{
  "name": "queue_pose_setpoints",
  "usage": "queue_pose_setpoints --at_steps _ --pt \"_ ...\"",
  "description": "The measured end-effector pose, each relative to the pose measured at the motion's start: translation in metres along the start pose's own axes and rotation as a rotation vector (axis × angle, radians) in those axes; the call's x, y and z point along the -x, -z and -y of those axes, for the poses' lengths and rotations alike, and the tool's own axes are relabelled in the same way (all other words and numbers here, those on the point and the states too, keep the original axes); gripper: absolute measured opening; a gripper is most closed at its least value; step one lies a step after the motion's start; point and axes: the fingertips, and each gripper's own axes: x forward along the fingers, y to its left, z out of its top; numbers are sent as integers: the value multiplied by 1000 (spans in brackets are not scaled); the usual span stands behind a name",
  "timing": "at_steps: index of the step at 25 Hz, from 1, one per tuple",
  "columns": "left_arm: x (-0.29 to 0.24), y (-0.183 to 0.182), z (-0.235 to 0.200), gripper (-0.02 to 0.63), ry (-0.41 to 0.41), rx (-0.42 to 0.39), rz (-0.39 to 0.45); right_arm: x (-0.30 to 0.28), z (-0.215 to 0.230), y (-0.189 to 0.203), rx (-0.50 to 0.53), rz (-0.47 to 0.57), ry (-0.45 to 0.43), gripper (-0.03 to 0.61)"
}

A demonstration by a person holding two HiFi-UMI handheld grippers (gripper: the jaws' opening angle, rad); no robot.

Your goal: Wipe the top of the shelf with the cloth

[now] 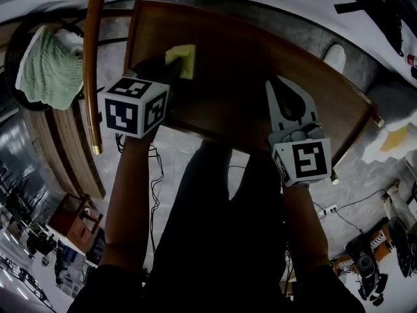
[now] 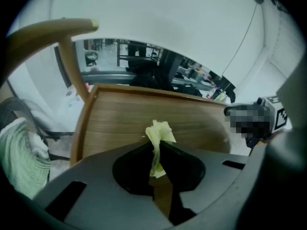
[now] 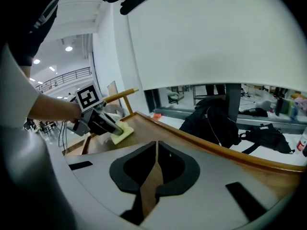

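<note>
While the left gripper (image 1: pixel 168 67) clamps the yellow cloth (image 1: pixel 183 59) between its jaws, on the wooden shelf top (image 1: pixel 241 103) near its ten o'clock corner, the right gripper (image 1: pixel 279 87) hangs at the cloth's four o'clock, jaws pressed together, empty.

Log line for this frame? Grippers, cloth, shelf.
left gripper: shut on yellow cloth | yellow cloth: on shelf top, left part | right gripper: shut, empty, over right part

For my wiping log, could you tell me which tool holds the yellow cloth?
The left tool: its jaws pinch the yellow cloth on the shelf top; the right tool is shut and empty.
</note>
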Motion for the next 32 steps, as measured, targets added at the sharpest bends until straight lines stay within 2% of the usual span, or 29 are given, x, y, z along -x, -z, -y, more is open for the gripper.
queue_pose_setpoints --at_steps 5,12,14,16,18,23,26,29,32 --pt "24 5 -57 37 -146 24 -5 -8 -7 3 3 -18 -13 26" --pt "28 6 -62 37 -219 35 -3 9 -3 2 1 -37 -14 26" --pt "27 -1 -47 37 -192 22 25 22 8 4 6 -33 -2 26" --pt "21 -10 -16 37 -128 -21 65 38 21 9 8 -24 17 26" --pt "9 -14 26 35 -64 -76 69 59 36 15 -8 -15 43 26" --pt "-39 -18 168 35 191 -31 72 131 90 34 -12 -25 140 26" --pt "-59 -11 253 35 317 -53 35 170 120 46 -25 -25 196 26" --pt "-73 -3 321 35 395 -86 1 205 147 61 -37 -22 241 26" --pt "-85 10 373 35 439 -106 -32 232 165 79 -51 -20 264 26"
